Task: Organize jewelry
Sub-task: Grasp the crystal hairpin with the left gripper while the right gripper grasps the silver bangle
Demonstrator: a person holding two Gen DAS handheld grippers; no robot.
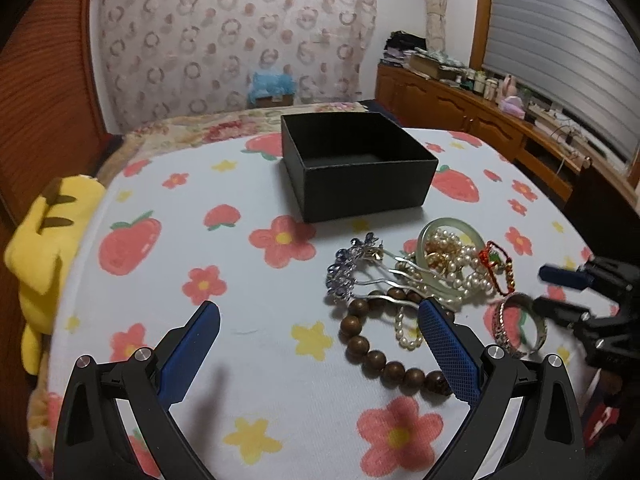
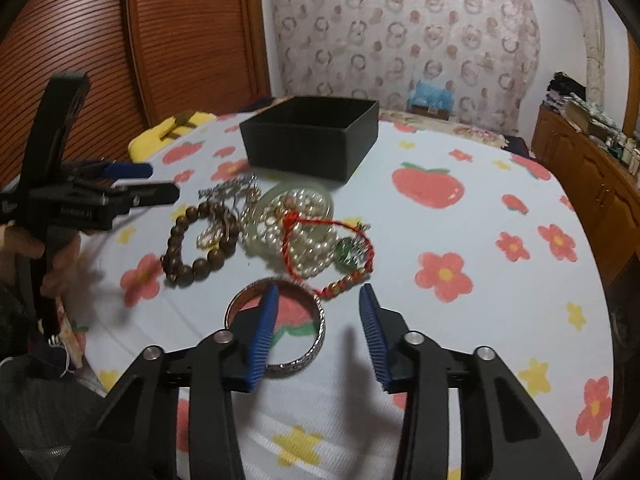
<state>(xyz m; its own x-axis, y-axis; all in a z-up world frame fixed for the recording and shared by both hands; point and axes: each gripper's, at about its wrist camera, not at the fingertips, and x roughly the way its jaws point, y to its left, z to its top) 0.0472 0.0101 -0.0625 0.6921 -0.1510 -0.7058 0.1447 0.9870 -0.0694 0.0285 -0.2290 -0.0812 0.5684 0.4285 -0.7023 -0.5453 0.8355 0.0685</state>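
Observation:
An open black box (image 1: 356, 164) stands empty on the strawberry-print cloth; it also shows in the right wrist view (image 2: 312, 136). In front of it lies a jewelry pile: a silver flower hairpin (image 1: 352, 272), a jade bangle (image 1: 448, 256) holding pearls, a red cord bracelet (image 2: 332, 248), a wooden bead bracelet (image 1: 376, 352) and a silver bangle (image 2: 280, 328). My left gripper (image 1: 320, 320) is open, its right finger over the wooden beads. My right gripper (image 2: 318, 300) is open, its left finger inside the silver bangle's ring and the right finger outside it.
A yellow plush toy (image 1: 44, 248) lies at the table's left edge. A wooden cabinet (image 1: 480, 120) with bottles runs along the right wall. A slatted wooden door (image 2: 160, 40) is behind on the left. My left gripper also shows in the right wrist view (image 2: 160, 184).

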